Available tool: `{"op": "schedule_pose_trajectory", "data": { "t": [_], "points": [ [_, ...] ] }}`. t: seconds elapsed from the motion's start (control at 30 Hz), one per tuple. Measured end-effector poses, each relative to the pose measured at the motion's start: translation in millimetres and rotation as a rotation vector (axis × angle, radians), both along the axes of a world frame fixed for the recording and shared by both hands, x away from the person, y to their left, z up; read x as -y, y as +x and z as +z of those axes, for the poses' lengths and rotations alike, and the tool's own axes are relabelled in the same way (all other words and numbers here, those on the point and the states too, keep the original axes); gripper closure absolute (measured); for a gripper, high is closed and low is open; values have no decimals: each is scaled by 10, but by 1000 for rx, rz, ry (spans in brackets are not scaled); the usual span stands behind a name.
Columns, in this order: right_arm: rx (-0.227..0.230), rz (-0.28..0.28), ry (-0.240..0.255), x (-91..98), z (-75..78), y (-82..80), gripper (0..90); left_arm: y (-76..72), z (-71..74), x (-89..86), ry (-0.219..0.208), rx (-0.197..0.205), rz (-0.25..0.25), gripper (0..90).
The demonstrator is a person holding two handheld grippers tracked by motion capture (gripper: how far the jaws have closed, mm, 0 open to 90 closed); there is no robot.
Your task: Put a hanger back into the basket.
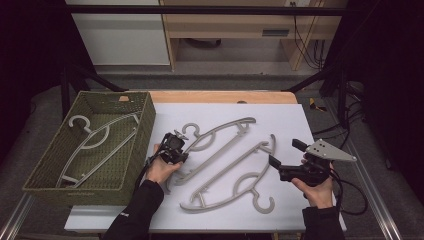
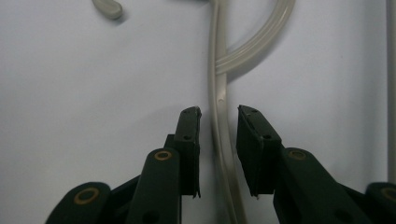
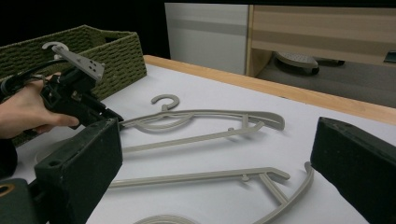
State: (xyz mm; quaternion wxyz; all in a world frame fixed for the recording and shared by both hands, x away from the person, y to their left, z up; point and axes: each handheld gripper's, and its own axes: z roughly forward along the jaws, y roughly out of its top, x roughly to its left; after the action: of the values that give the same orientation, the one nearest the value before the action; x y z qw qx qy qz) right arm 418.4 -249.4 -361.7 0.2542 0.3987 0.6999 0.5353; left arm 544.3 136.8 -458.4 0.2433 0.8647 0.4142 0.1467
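Two grey plastic hangers lie on the white mat. The farther hanger runs diagonally, and my left gripper points straight down over its left end. In the left gripper view the jaws stand either side of the hanger's thin bar, with a narrow gap on each side and the pads not pressing. The nearer hanger lies by my right gripper, which hovers wide open with nothing between its fingers. The right gripper view looks across both hangers toward the left gripper.
A green woven basket stands at the mat's left edge with a third grey hanger lying inside. The table's wooden far edge runs behind the mat. A cable trails from the right gripper.
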Motion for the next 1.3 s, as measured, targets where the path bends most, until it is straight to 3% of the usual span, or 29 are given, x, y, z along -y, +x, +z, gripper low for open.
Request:
{"op": "schedule_pose_trajectory", "data": {
  "t": [0.1,0.23,0.47,0.5,0.53,0.6,0.93,1.07,1.3],
  "points": [
    [-2,4,-1,-3,-2,0,24,-7,-2,17,8,1,7,741],
    [3,6,2,-8,3,-3,24,4,8,21,-14,-29,38,800],
    [2,7,1,-6,3,-3,24,-14,0,16,-28,-15,57,820],
    [-1,6,-1,-6,0,-1,24,-19,2,-18,-70,-5,62,822],
    [-1,6,-1,-6,0,-1,24,-19,2,-18,-70,-5,62,824],
    [0,2,0,-3,0,0,24,-36,45,-59,-123,5,64,828],
    [1,5,3,-6,1,-2,24,-174,326,-90,-182,111,30,834],
    [0,6,4,-6,4,-6,24,-245,487,-117,-244,146,24,835],
    [0,8,4,-7,4,-7,24,-313,626,-105,-254,186,1,838]
  ]
}}
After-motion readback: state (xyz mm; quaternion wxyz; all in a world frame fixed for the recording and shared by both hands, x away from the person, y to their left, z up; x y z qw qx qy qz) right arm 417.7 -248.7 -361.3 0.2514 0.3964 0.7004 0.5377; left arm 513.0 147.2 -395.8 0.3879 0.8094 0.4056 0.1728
